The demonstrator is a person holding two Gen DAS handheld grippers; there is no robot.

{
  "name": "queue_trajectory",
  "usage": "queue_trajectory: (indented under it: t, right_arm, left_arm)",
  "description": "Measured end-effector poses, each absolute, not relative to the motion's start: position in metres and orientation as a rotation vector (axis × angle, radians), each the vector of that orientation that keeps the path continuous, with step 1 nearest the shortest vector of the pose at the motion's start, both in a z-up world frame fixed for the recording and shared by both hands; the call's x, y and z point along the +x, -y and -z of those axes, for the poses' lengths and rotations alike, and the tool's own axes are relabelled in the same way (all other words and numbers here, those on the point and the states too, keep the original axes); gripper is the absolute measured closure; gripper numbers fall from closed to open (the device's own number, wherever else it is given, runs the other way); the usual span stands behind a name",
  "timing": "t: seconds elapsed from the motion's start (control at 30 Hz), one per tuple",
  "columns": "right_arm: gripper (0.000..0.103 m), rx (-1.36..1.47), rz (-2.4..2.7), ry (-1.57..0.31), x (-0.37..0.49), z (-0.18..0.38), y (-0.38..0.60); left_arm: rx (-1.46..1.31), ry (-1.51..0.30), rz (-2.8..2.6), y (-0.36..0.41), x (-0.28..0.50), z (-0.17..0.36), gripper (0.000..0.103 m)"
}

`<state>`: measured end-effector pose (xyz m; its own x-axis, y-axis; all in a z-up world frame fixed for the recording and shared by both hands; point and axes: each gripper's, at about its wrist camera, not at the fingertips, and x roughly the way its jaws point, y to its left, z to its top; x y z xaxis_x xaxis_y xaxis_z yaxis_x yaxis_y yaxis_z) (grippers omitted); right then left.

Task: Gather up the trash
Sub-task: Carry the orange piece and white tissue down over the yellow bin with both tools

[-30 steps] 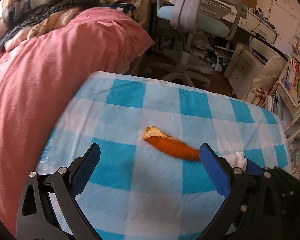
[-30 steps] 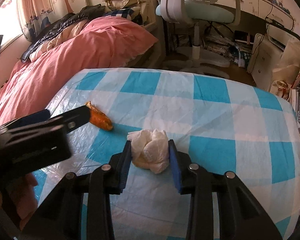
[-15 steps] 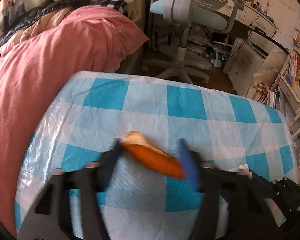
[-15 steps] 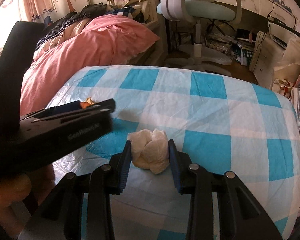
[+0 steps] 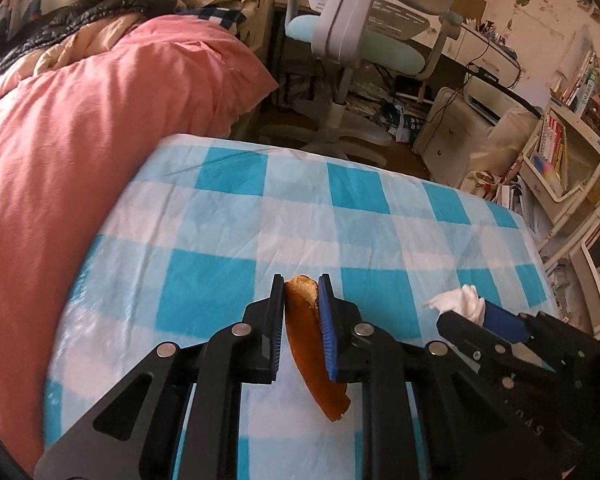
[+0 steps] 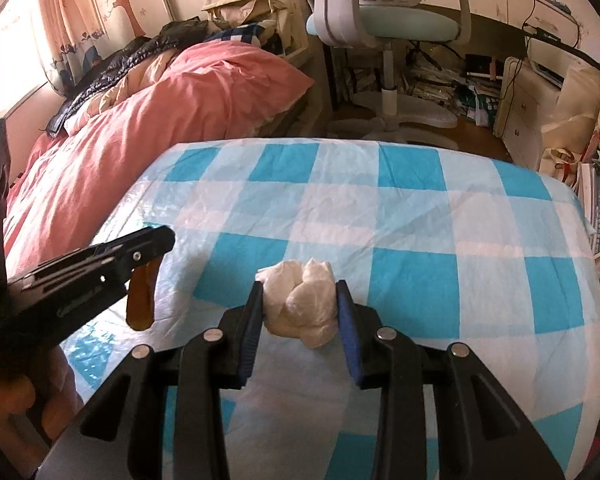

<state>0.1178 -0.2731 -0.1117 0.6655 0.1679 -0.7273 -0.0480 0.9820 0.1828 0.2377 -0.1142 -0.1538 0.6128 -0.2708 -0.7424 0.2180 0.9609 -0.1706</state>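
Your left gripper [image 5: 302, 296] is closing its jaws on the orange peel [image 5: 312, 344], which sits between the pads; its long axis runs along the fingers, the pale torn end out past the tips, the other end hanging down toward you over the blue-and-white checked tablecloth [image 5: 220, 220]. Your right gripper [image 6: 298, 292] holds the crumpled white tissue [image 6: 304, 300] at a narrow-to-middling width, both pads pressed on it, above the cloth. The two grippers are side by side, near but apart. A pink duvet [image 5: 80, 120] lies to the left of the table, a desk chair [image 5: 364, 32] beyond it. The right wrist view alone shows the peel [image 6: 140, 300] hanging clear of the cloth
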Motion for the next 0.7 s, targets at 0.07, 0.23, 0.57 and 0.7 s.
queue_trajectory:
  t: [0.07,0.23,0.57,0.7]
  right_arm:
    - [0.067,0.146,-0.12,-0.826,0.112,0.108,0.27]
    - [0.067,0.152,-0.113,-0.821,0.097,0.104,0.267]
    - [0.067,0.14,-0.115,-0.778,0.069,0.084,0.252]
    - [0.067,0.153,-0.12,-0.739,0.053,0.068,0.247]
  left_arm:
    - [-0.065,-0.86,0.28,0.109,0.228,0.149,0.087]
    - [-0.053,-0.846,0.3,0.097,0.206,0.143,0.088]
    - [-0.018,-0.787,0.269,0.083,0.16,0.118,0.088]
    - [-0.008,-0.746,0.255,0.079,0.137,0.102,0.088]
